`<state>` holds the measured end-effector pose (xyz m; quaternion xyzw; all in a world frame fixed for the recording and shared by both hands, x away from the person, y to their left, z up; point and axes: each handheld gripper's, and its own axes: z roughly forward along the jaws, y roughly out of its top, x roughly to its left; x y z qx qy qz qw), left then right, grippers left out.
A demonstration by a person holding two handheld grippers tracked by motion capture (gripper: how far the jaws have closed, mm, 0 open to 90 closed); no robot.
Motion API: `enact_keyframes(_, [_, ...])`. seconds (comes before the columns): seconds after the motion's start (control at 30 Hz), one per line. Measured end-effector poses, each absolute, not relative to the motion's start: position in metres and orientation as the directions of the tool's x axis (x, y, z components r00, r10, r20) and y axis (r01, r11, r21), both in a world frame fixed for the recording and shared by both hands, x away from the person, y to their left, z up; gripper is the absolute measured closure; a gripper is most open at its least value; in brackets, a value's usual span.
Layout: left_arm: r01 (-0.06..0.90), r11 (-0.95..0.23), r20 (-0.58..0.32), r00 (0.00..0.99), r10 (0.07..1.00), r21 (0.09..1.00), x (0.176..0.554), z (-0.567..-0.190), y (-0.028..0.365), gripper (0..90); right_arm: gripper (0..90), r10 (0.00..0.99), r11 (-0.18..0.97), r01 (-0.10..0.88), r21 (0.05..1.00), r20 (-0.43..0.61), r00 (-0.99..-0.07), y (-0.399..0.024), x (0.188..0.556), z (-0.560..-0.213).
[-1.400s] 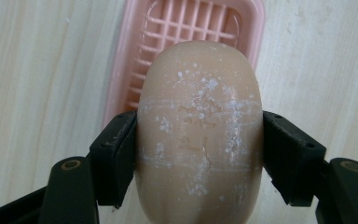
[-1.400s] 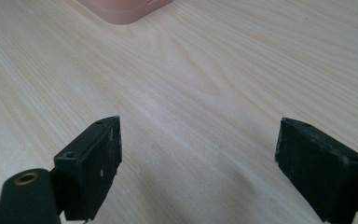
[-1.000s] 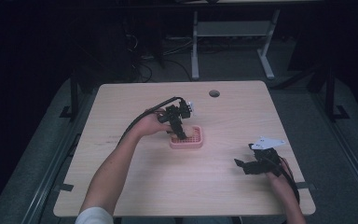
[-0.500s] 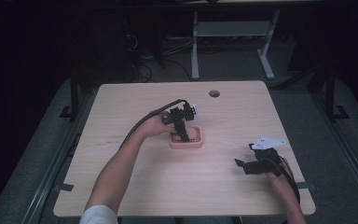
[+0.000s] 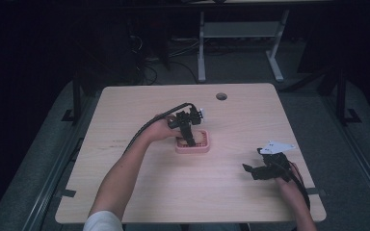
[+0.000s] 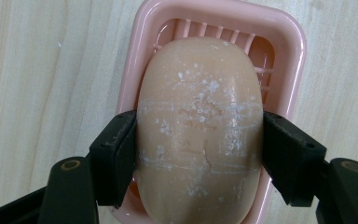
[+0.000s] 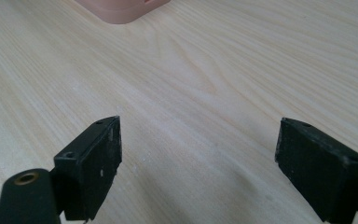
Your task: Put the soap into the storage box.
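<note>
I am looking over one pale wooden rectangular surface [image 5: 125,192] carrying one pink slotted plastic soap dish [image 6: 289,42] near its middle. One peach oval soap bar [image 6: 200,130] is lying in that dish, and my left tool [image 6: 200,140] is pinching it across its sides. I judge the grasp is being made; the next move is calling for a straight lift. My right tool [image 7: 198,163] is resting spread, empty, well apart.
</note>
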<state>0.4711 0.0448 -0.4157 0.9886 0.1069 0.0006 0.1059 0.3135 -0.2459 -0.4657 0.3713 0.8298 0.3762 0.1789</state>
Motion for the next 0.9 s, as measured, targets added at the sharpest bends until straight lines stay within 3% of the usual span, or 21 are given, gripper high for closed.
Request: enact_keyframes(0.9, [0.196, -0.954, 0.026, 0.978, 0.207, 0.226, 0.450, -0.397, 0.062, 24.8, 13.9, 0.745, 0.459, 0.484, 0.745, -0.027, -0.666, -0.241, 0.313, -0.467])
